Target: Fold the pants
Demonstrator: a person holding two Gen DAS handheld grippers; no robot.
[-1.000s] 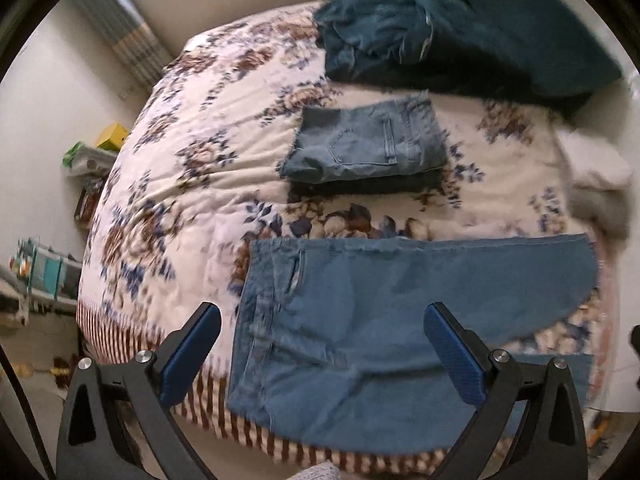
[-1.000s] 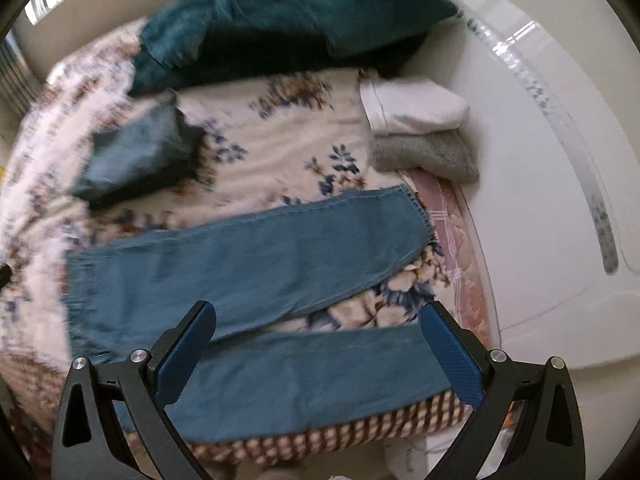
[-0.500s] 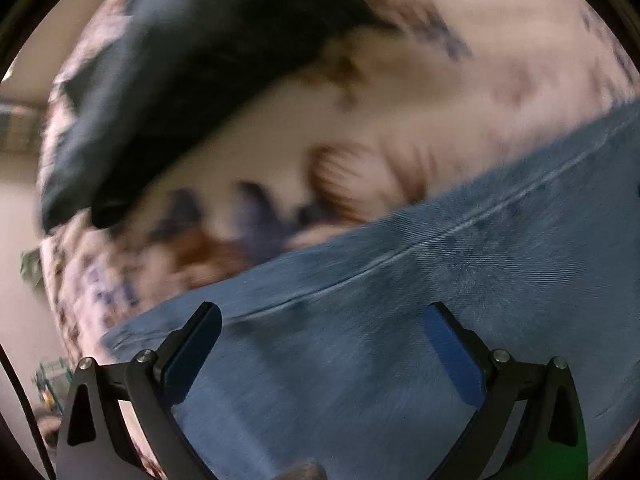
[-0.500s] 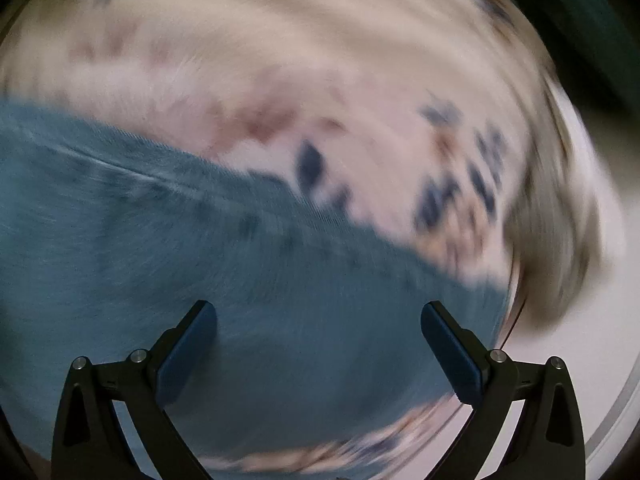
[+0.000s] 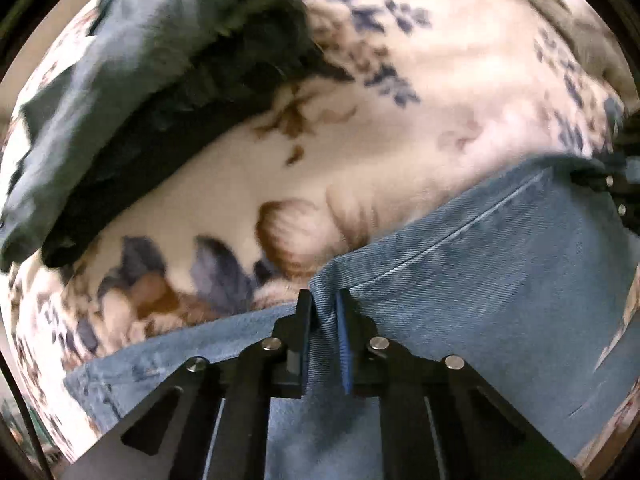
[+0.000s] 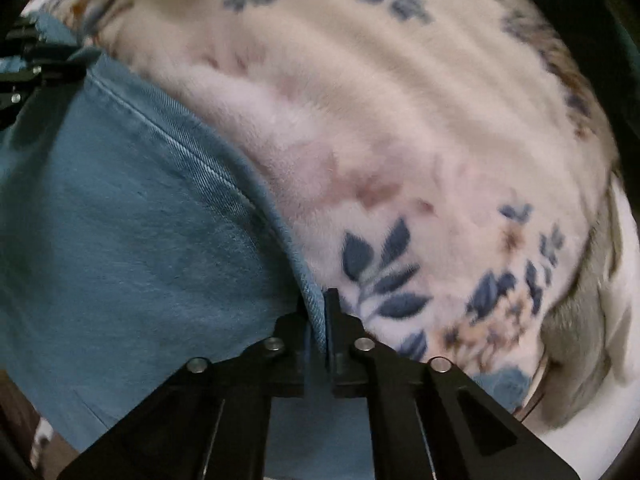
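Both my left gripper (image 5: 323, 300) and right gripper (image 6: 318, 300) have jaws clenched on the jeans (image 5: 480, 280) edge; I lift evenly, keeping the seam taut above the bed (image 6: 400, 120).

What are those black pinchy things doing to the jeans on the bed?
A person is folding the light blue jeans on the flowery blanket. The left tool and the right tool are each pinched shut on the far edge of the denim. A pile of folded jeans lies farther back.
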